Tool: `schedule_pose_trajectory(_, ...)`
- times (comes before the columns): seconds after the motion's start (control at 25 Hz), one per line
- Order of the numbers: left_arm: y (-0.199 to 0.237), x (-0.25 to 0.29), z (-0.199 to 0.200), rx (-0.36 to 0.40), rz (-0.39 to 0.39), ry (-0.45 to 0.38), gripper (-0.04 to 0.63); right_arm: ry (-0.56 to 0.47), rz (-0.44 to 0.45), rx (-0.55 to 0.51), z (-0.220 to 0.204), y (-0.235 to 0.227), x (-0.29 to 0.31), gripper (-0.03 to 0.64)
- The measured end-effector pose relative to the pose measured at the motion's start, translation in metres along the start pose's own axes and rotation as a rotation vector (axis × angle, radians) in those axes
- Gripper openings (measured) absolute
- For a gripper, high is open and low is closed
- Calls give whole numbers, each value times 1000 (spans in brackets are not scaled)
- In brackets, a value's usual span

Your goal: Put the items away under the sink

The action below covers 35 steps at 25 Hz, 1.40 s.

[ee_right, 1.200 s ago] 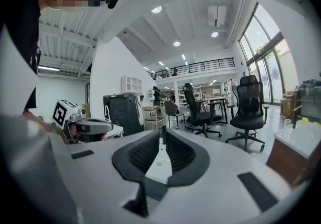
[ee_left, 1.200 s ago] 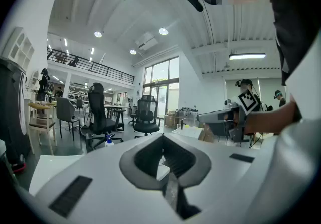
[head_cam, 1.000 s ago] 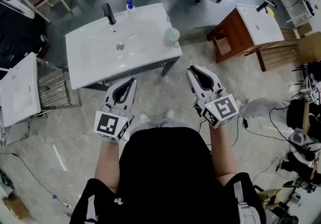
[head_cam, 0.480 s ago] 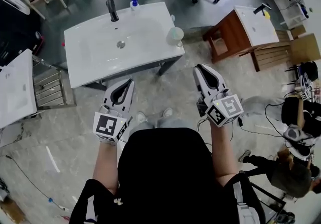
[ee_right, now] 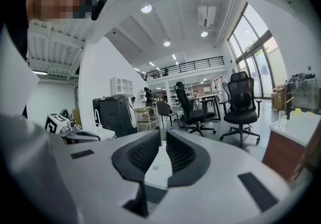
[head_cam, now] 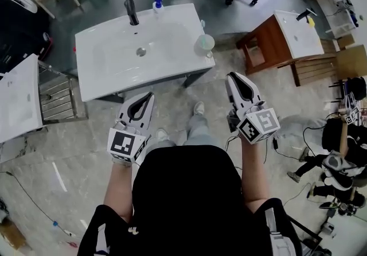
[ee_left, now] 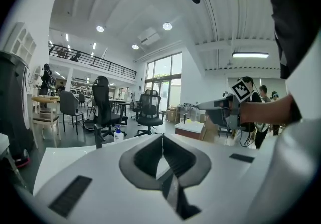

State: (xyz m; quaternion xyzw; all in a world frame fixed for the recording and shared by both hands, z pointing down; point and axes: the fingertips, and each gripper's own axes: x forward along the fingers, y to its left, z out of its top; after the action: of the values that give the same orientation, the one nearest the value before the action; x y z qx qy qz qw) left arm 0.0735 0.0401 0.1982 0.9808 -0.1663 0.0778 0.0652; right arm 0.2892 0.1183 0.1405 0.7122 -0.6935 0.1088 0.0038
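The white sink [head_cam: 109, 62] stands on a dark frame on the floor, ahead of the person. Both grippers hang short of its front edge, apart from everything on it. The left gripper [head_cam: 150, 94] has its jaws clenched, tips meeting on nothing. The right gripper [head_cam: 231, 76] keeps a narrow gap between its jaws, with nothing in it. A pale cup [head_cam: 204, 43] sits at the sink's right front corner. A blue-capped bottle [head_cam: 157, 3] stands at the rear edge, just beside the black tap [head_cam: 131, 12].

The sink [head_cam: 109, 74] hides the space beneath it; the cup [head_cam: 204, 43] is too small to show contents
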Motion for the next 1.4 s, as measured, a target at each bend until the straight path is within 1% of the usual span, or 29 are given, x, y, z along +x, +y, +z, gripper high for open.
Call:
schedule_pose_trajectory(0.16, 5, 21, -1, -7, 51, 17, 23, -2, 33, 19, 2, -30, 19, 58)
schedule_pose_trajectory(0.32, 4, 50, -3, -18, 94, 43, 23, 25, 72, 36, -3, -68, 45, 58)
schedule_pose_trajectory(0.56, 0, 101, -3, -27, 163, 91, 25, 76, 167, 88, -13, -124, 94, 58)
schedule_pose_trajectory(0.68, -4, 127, 0, -25, 211, 108, 25, 96, 223, 100, -16, -146, 116, 58)
schedule_pose_trajectory(0.8, -10, 154, -2, -43, 239, 120, 25, 107, 276, 116, -17, -166, 134, 58)
schedule_pose_trajectory(1.08, -31, 207, -29, -82, 277, 191, 26, 172, 402, 159, -42, -203, 172, 58)
schedule_pose_trajectory(1.2, -40, 227, -45, -111, 271, 222, 26, 196, 441, 173, -59, -211, 185, 58)
schedule_pose_trajectory(1.4, -50, 260, -68, -139, 246, 266, 27, 232, 491, 162, -79, -218, 204, 59)
